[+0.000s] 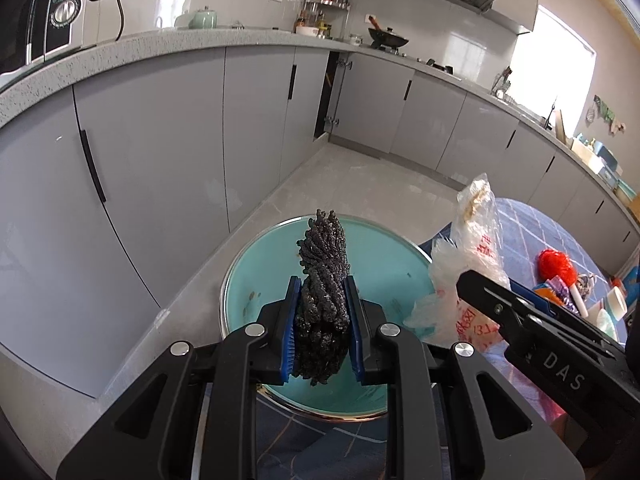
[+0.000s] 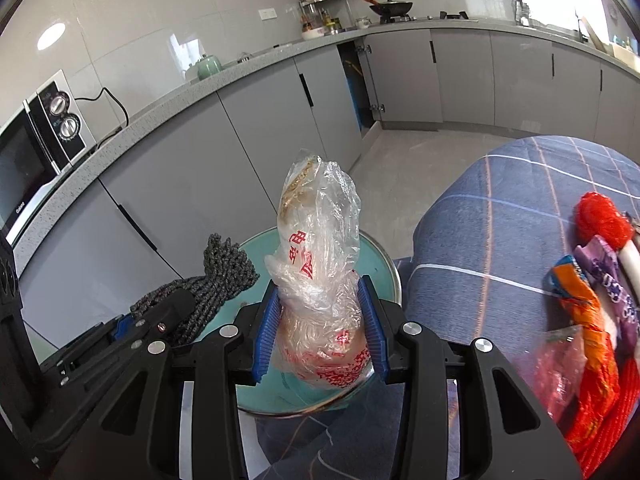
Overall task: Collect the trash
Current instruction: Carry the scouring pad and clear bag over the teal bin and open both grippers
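Drop-off step. Left tongs (image 1: 322,328) pinch a dark knobbly cloth (image 1: 322,280); right tongs (image 2: 322,330) pinch a crumpled plastic bag (image 2: 316,256). Both hang over the teal bin (image 1: 384,256), left of the table (image 2: 500,232). Next, judged: spread tongs, release inside rim.

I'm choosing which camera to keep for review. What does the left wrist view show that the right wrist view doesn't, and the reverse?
Only the left wrist view shows the left gripper head-on, shut on the dark scrubber; there the microwave is cut off at the edge.

Only the right wrist view shows the right gripper head-on, shut on the plastic bag, plus the whole microwave and the orange wrapper.

Both show the teal bin below the two loads, the checked cloth, the red mesh ball and the wok.
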A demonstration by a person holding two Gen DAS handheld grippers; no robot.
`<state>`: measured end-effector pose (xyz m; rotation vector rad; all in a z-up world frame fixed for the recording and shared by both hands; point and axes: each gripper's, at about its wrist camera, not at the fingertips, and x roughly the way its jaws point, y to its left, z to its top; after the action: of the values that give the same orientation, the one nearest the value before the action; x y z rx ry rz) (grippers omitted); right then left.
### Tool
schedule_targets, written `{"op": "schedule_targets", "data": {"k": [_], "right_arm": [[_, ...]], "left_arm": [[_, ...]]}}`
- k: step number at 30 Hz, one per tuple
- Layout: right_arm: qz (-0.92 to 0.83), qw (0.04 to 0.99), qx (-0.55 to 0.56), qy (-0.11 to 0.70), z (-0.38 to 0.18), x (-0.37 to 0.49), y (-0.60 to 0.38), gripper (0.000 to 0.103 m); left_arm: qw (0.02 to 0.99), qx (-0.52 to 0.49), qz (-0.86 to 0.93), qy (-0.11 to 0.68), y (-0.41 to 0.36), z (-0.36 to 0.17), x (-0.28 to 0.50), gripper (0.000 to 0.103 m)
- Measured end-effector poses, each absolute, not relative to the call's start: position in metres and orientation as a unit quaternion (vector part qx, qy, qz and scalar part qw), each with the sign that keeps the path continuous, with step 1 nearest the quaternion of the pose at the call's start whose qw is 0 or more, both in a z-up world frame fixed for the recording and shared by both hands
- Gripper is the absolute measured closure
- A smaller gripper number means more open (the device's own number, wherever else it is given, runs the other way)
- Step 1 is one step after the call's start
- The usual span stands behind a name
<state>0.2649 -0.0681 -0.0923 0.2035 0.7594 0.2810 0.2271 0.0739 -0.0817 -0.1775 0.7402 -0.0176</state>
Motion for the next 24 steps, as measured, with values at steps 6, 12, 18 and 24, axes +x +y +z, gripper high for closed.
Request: {"op": "schedule_targets", "data": {"k": [6, 12, 18, 24], "right_arm": [[0.135, 0.907, 0.098, 0.386, -0.105, 0.280, -0.058, 0.063], [0.138, 0.899, 0.101, 0.404, -0.119, 0.292, -0.054, 0.061], [0.148, 0.887, 0.103, 0.424, -0.135, 0.306, -0.050, 0.049], [0.146, 0.893, 0.116, 0.409, -0.131, 0.309, -0.056, 0.037]], "left_arm": [[0.922, -0.089, -0.004, 0.377, 0.078, -0.095, 0.239, 0.082], [0.915, -0.085, -0.005, 0.395, 0.075, -0.105, 0.250, 0.081], [0.908, -0.083, 0.006, 0.411, 0.081, -0.117, 0.255, 0.080], [0.904, -0.076, 0.018, 0.421, 0.081, -0.123, 0.253, 0.078]]}}
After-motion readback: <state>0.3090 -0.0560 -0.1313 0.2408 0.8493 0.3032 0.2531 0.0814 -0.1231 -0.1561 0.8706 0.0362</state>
